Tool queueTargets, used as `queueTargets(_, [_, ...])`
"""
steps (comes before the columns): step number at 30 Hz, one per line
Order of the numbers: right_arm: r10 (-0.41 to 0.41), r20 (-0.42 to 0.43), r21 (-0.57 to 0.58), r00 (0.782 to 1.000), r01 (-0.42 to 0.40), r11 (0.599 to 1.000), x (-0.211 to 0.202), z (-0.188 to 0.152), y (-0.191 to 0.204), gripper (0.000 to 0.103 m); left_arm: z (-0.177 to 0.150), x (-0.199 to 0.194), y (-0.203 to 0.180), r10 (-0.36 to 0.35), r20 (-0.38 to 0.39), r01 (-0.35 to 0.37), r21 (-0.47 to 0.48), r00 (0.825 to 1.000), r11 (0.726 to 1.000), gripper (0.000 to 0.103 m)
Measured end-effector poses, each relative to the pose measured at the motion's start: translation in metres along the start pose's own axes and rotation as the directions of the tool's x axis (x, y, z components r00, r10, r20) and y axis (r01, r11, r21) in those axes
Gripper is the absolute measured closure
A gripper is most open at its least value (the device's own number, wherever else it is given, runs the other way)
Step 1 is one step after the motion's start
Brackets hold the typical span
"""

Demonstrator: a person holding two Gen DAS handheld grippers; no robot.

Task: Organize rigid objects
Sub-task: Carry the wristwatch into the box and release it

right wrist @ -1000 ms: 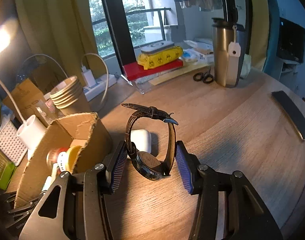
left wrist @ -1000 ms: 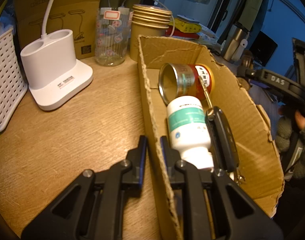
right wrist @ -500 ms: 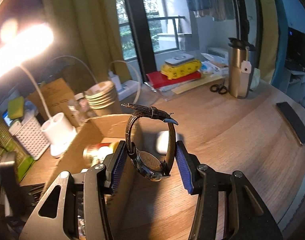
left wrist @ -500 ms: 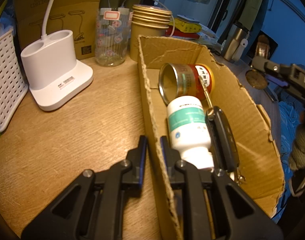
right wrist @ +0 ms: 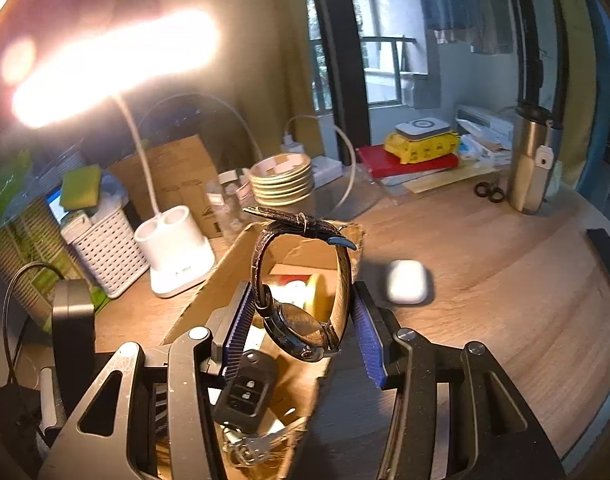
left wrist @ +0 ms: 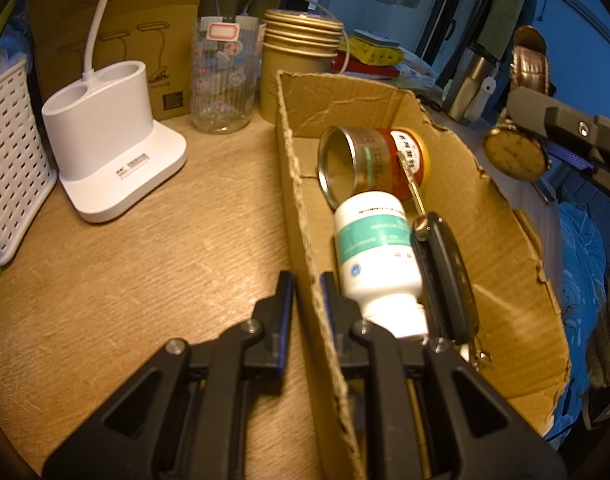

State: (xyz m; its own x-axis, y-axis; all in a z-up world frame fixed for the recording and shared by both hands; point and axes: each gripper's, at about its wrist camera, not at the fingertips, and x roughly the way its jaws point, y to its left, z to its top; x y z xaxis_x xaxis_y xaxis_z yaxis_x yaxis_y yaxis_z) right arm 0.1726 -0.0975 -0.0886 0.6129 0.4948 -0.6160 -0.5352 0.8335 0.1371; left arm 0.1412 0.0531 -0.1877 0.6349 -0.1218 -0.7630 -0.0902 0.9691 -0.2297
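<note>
An open cardboard box [left wrist: 501, 216] lies on the wooden desk. Inside it are a tin can [left wrist: 369, 160], a white pill bottle [left wrist: 375, 252] and a black car key [left wrist: 445, 276], all on their sides. My left gripper [left wrist: 307, 304] is shut on the box's near wall, one finger on each side. My right gripper [right wrist: 303, 320] is shut on a wristwatch [right wrist: 301, 326] with a dark strap, held in the air over the box [right wrist: 209, 300] and the key [right wrist: 245, 388]. In the left wrist view the watch [left wrist: 513, 152] and right gripper [left wrist: 557, 140] hang beyond the box's far wall.
A white earbud case [right wrist: 407, 282] lies on the desk right of the box. Left of the box stand a white lamp base [left wrist: 113, 140], a white basket [left wrist: 9, 160], a glass jar [left wrist: 225, 80] and stacked paper cups [left wrist: 301, 52]. A steel tumbler [right wrist: 533, 164] and scissors [right wrist: 489, 192] sit farther back.
My right gripper has carried the watch left and upward, from over the desk by the earbud case to above the box. The left gripper and box have stayed still.
</note>
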Motion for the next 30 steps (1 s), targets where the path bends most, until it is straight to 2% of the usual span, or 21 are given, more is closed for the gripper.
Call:
queueTargets(8, [0.027, -0.047, -0.047, 0.999, -0.029, 0.998, 0.014, -0.007, 0.016, 0.052, 0.0, 0.0, 0.0, 0.0, 0.0, 0.0, 0.0, 1.0, 1.0, 0.088])
queueTargets(17, [0.023, -0.098, -0.064, 0.995, -0.029, 0.998, 0.025, -0.012, 0.015, 0.051, 0.0, 0.0, 0.0, 0.0, 0.0, 0.0, 0.0, 1.0, 1.0, 0.088])
queueTargets(23, [0.0, -0.139, -0.083, 0.99, -0.012, 0.997, 0.032, -0.017, 0.016, 0.048, 0.0, 0.0, 0.0, 0.001, 0.0, -0.001, 0.0, 1.0, 1.0, 0.088])
queueTargets(30, [0.002, -0.136, -0.086, 0.991, -0.014, 0.996, 0.027, -0.014, 0.015, 0.042, 0.0, 0.0, -0.002, 0.0, 0.0, 0.0, 0.001, 1.0, 1.0, 0.088])
